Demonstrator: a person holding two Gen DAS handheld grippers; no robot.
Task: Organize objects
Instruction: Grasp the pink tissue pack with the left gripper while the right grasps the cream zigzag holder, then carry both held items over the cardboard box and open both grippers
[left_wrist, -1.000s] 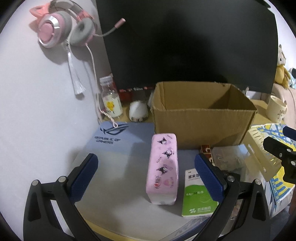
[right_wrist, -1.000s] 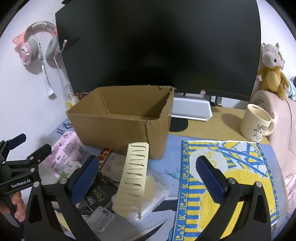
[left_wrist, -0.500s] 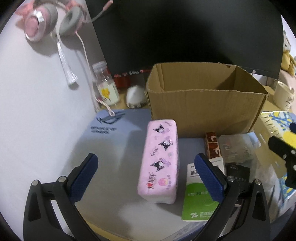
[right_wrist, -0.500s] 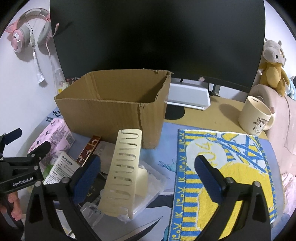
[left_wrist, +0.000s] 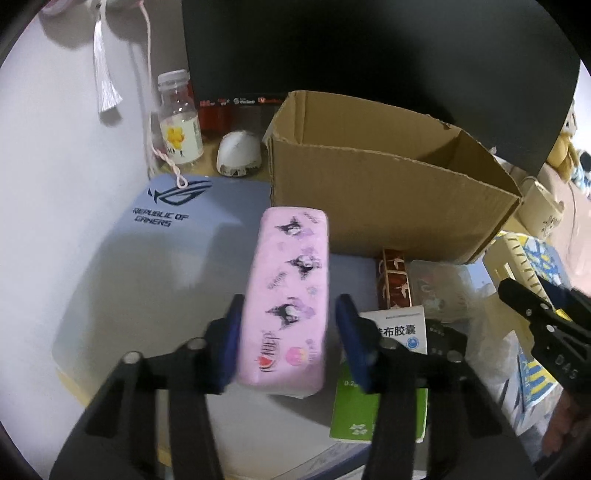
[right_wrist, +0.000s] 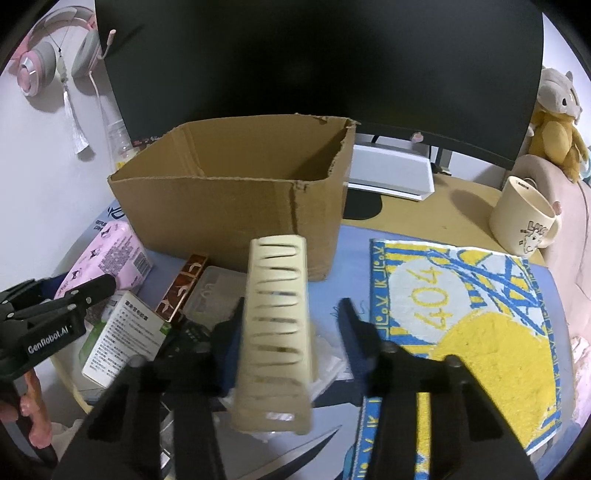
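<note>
**A:** Left wrist view first. What do you have?

**B:** My left claw (left_wrist: 290, 334) is closing round the pink tissue pack (left_wrist: 286, 295). The pack lies flat on the tabletop (left_wrist: 155, 295), just in front of the cardboard box (left_wrist: 373, 192), and its long axis runs straight away from me toward the box's front wall. The left pad looks to be against the pack's side; on the right I can see a thin gap, so I judge there's no firm hold yet. The pack's near end sits between the pads.

**A:** And the right wrist view?

**B:** My right claw (right_wrist: 291, 332) is closing on the cream slotted rack (right_wrist: 275, 325), which also stands in front of the box, toward its right corner. Its long side points at the box too. The left pad is at the rack; the right one is clearly apart from it.

**A:** So which hand for which?

**B:** Each claw is lined up on its own thing. I'd say both lifts end forward, over the box's front wall.
</note>
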